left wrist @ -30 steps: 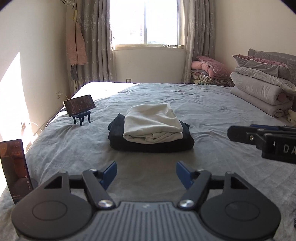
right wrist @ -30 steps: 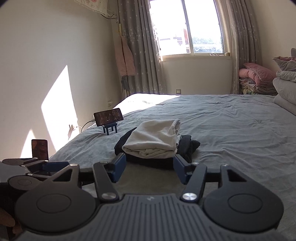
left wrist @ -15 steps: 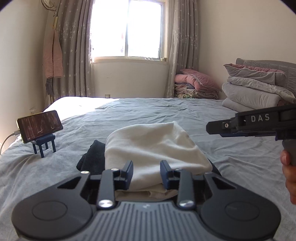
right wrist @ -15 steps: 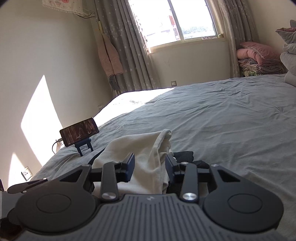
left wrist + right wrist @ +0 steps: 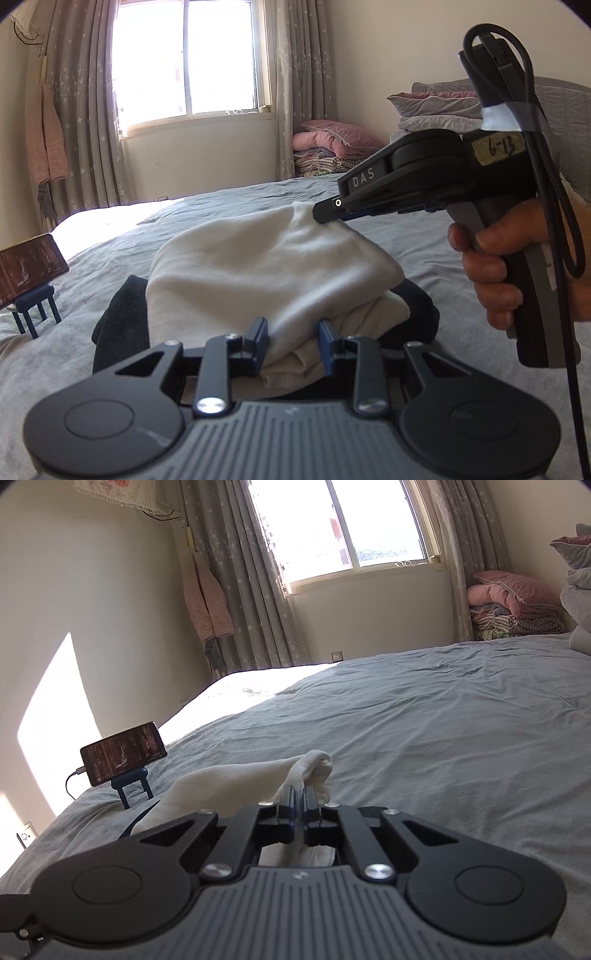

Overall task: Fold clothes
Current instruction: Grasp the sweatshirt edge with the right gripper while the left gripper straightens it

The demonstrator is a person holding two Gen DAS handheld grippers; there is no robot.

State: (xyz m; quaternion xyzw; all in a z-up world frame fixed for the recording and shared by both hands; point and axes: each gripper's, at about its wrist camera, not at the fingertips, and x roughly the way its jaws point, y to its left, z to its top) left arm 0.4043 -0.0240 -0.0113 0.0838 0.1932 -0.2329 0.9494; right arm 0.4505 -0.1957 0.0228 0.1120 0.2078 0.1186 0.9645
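Observation:
A folded white garment [image 5: 258, 266] lies on top of a folded dark garment [image 5: 118, 321] on the grey bed [image 5: 443, 720]. My left gripper [image 5: 293, 341] is at the pile's near edge, its blue pads pressed on a thick fold of the white cloth. A hand [image 5: 498, 266] holds my right gripper [image 5: 325, 218] over the far right of the pile. It is shut on a corner of the white garment, which rises in a small peak. In the right wrist view the right gripper [image 5: 301, 797] pinches the white garment [image 5: 229, 782] between its closed pads.
A phone on a small blue stand [image 5: 29, 266] sits on the bed to the left of the pile, also seen as the phone [image 5: 122, 753] with a cable. Stacked quilts [image 5: 436, 110] and pink bedding [image 5: 332, 147] lie at the far right. Bare grey sheet stretches beyond and to the right.
Both grippers came forward and down to the pile. The left jaws narrowed onto the white garment's near edge. The right jaws went from half open to shut on its corner.

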